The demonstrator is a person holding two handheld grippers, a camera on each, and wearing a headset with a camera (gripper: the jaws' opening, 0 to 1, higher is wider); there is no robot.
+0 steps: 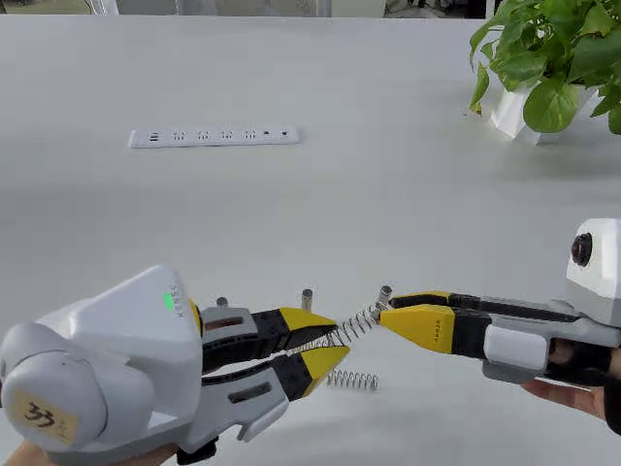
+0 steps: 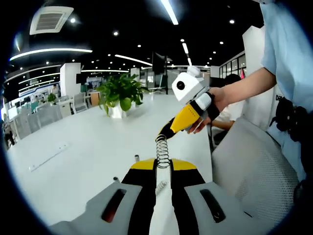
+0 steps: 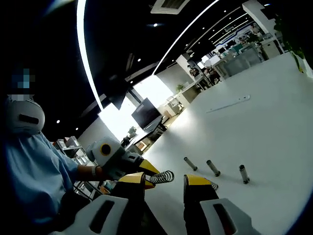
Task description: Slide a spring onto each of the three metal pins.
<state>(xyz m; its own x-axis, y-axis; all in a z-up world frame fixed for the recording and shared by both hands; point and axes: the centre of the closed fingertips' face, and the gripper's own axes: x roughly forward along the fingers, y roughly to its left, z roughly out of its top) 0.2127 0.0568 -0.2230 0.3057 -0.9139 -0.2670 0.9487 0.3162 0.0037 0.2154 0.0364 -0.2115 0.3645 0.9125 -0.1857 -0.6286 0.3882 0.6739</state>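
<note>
While the left tool [image 1: 340, 335] pinches one end of the spring [image 1: 361, 323], the right tool [image 1: 386, 307], jaws spread about its free end, should close gently near the tip, keeping it straight, before aiming for the pins [image 1: 307, 297] standing on the table [image 1: 388, 175] just behind

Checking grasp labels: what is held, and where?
The left gripper pinches a spring by one end; its other end lies inside the open right gripper.
</note>
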